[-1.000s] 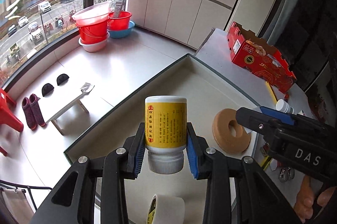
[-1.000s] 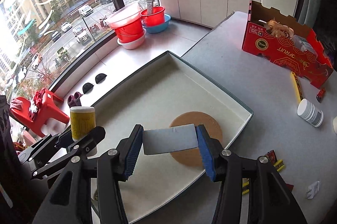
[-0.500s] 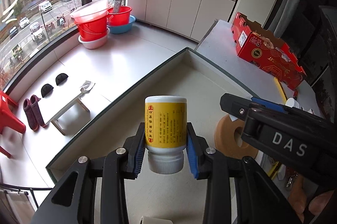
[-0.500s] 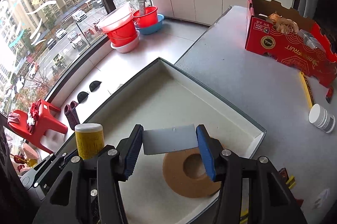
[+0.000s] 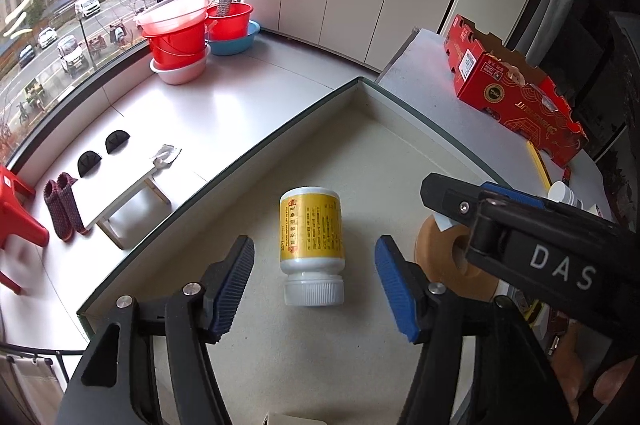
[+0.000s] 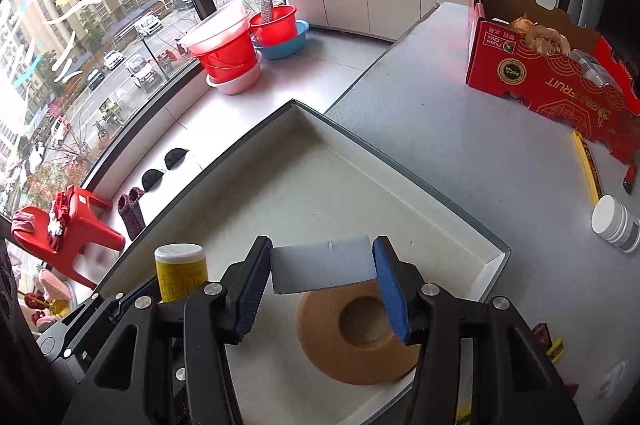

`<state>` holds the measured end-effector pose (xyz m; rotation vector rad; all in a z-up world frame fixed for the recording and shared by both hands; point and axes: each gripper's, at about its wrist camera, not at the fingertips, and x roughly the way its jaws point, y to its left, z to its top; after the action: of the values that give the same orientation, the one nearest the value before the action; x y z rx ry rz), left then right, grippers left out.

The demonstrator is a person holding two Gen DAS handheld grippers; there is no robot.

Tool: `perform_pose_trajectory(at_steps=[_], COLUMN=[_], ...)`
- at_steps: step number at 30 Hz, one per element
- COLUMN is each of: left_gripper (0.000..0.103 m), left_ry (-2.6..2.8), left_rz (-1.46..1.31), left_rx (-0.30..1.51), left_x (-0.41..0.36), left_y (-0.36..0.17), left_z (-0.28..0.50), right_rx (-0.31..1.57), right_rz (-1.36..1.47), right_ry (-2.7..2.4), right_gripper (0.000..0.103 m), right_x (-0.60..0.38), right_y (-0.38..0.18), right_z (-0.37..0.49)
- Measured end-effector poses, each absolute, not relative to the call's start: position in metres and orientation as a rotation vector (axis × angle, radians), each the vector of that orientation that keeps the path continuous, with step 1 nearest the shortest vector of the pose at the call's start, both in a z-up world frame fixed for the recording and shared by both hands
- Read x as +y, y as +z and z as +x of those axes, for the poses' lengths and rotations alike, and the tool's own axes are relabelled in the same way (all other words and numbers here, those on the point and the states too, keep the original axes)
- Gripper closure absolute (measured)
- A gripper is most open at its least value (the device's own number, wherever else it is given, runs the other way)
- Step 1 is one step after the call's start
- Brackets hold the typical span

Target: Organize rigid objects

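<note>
Now the large shallow off-white tray with a dark green rim [image 5: 224, 165] spreads beneath both claws, and what has changed sits on its floor: the left claw [image 5: 314, 281], clamped on the yellow-labelled white plastic bottle [image 5: 310, 239] half a second ago, has spread its jaws wide, leaving the bottle between them, touching neither pad, white cap towards the camera. That item looks placed. Just right of the left claw lies the tan cork-like ring [image 6: 358, 333], directly under the right claw [image 6: 322, 281], which stays clamped on a flat grey rectangular card [image 6: 322, 267], seemingly next.
</note>
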<state>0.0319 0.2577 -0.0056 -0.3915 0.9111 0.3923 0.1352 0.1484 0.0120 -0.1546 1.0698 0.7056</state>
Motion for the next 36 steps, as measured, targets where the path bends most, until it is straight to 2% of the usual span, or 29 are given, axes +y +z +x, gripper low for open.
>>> perform_pose_trajectory(at_steps=[2,6,17,36], left_gripper=[0.018,0.0,0.0,0.0], left_ry=[0.4,0.424,0.421,0.228], left_rz=[-0.398,-0.389,-0.433,-0.269], left_rx=[0.899,0.89,0.89,0.912], left_x=[0.258,0.257,0.248,0.145], left_y=[-0.002,0.004,0.009,0.035], left_z=[0.029,0.025,0.011,0.015], right_rx=[1.058,1.043,1.062,1.083], right_rz=[-0.126,-0.109,0.005,0.181], right_ry=[0.712,0.699,0.644,0.444], right_gripper=[0.017,0.016,0.016,0.016], right_x=[0.143,0.135,0.076,-0.068], right_y=[0.016,0.023,0.036,0.028], right_z=[0.135,0.134,0.126,0.104])
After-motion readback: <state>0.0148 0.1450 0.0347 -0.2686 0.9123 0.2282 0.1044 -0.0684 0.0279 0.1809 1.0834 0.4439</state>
